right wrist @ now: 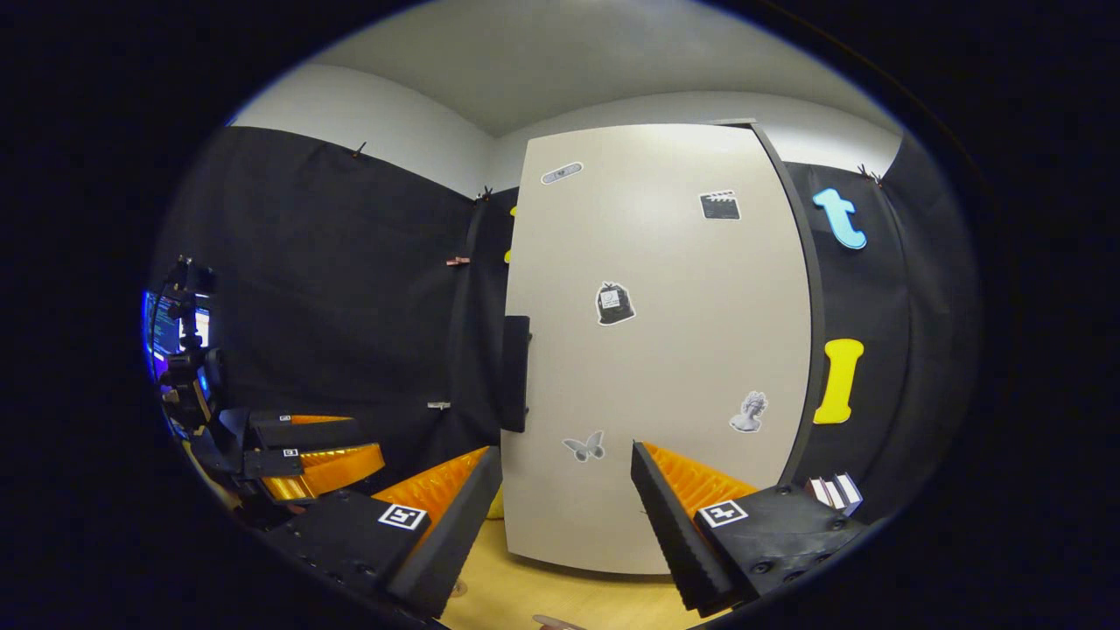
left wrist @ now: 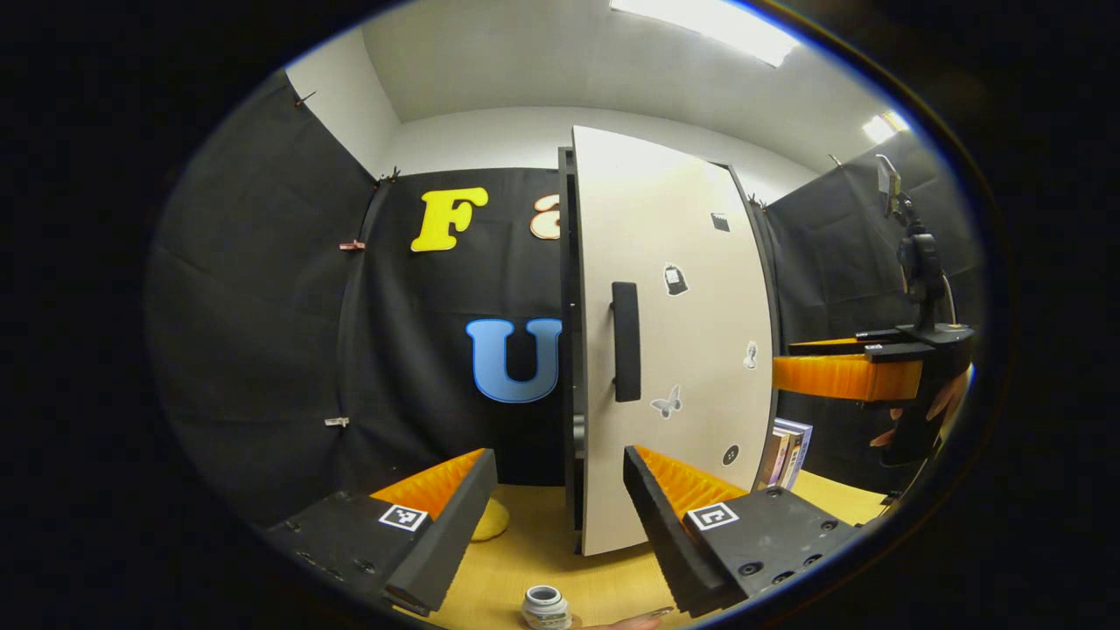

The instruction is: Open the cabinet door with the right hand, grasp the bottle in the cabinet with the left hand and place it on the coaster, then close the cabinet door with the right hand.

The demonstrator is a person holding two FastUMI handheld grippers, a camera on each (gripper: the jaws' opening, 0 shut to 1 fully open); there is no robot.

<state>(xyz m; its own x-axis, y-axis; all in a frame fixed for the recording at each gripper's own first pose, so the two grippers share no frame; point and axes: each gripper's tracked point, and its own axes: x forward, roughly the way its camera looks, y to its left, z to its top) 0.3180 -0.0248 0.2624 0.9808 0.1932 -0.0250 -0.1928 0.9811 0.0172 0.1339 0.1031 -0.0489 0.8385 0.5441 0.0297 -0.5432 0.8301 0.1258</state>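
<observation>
Booth: black cloth walls, white ceiling, ceiling light panel (left wrist: pixel 709 22) lit overhead.
Table (left wrist: pixel 534 551): pale wood surface, carrying the cabinet.
Cabinet door (left wrist: pixel 674 341): pale panel, upright, swung slightly away from the dark cabinet frame along its left edge in the left gripper view; dark gap visible between door and frame.
Door handle (left wrist: pixel 625 341): dark vertical bar, near the door's left edge, untouched.
Stickers (right wrist: pixel 615 303): several small ones scattered over the door face.
Left hand-held gripper (left wrist: pixel 560 499): fingers spread wide, holding nothing, facing the door's opening edge, apart from the door.
Right hand-held gripper (right wrist: pixel 567 499): fingers spread wide, holding nothing, facing the door face, apart from it; also seen at the right of the left gripper view, held by a hand (left wrist: pixel 927 416) level with the door's mid-height.
Bottle (left wrist: pixel 546 606): cannot confirm; small pale object with round open neck stands on the table at the bottom edge of the left gripper view, below the left hand-held gripper.
Coaster (left wrist: pixel 490 521): yellow rounded item on the table, partly hidden behind the left finger, left of the cabinet.
Books (left wrist: pixel 786 453): standing right of the cabinet, leaning slightly.
</observation>
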